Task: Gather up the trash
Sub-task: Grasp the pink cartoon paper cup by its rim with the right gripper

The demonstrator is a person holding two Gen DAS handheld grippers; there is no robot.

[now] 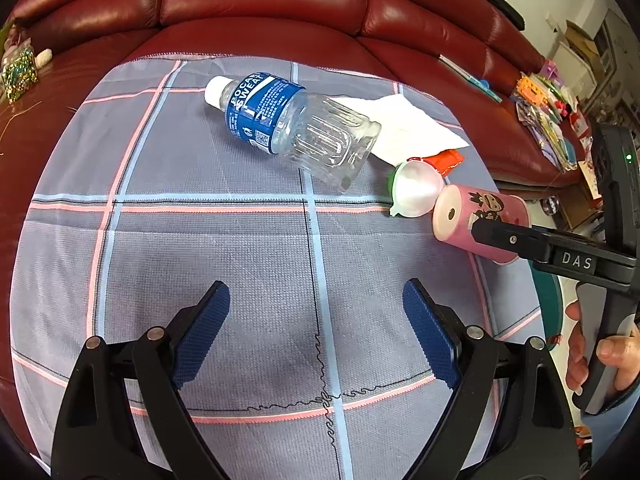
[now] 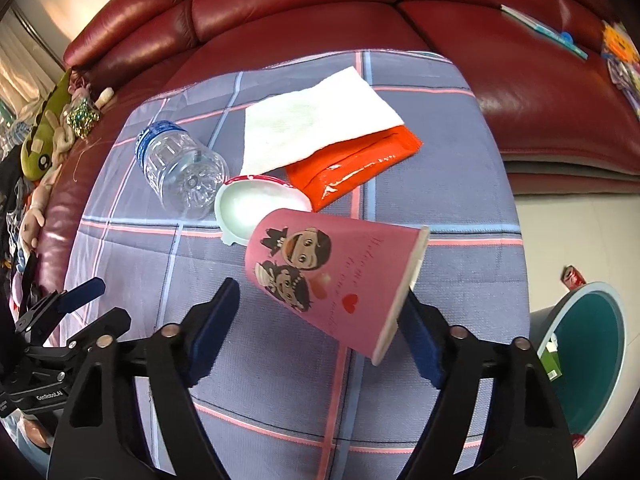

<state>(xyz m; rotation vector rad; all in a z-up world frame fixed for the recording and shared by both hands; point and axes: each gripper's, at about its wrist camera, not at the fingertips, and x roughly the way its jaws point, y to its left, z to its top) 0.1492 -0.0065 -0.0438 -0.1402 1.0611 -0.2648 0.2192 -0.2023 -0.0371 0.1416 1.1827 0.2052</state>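
Note:
A pink paper cup (image 2: 332, 276) with cartoon figures lies on its side on the plaid cloth (image 2: 280, 392). My right gripper (image 2: 320, 320) is open around it, one pad by its rim; it also shows in the left wrist view (image 1: 490, 228) beside the cup (image 1: 476, 216). A clear bottle (image 1: 296, 124) with a blue label lies further back, with a white napkin (image 1: 408, 128), a red packet (image 2: 352, 164) and a small white tub (image 2: 256, 208) close by. My left gripper (image 1: 316, 328) is open and empty above bare cloth.
A teal-lined bin (image 2: 588, 356) stands on the floor at the right, with a red can (image 2: 574, 278) beyond it. The cloth covers a red leather sofa (image 1: 260, 4). Toys and clutter (image 1: 548, 108) lie on the sofa at the sides.

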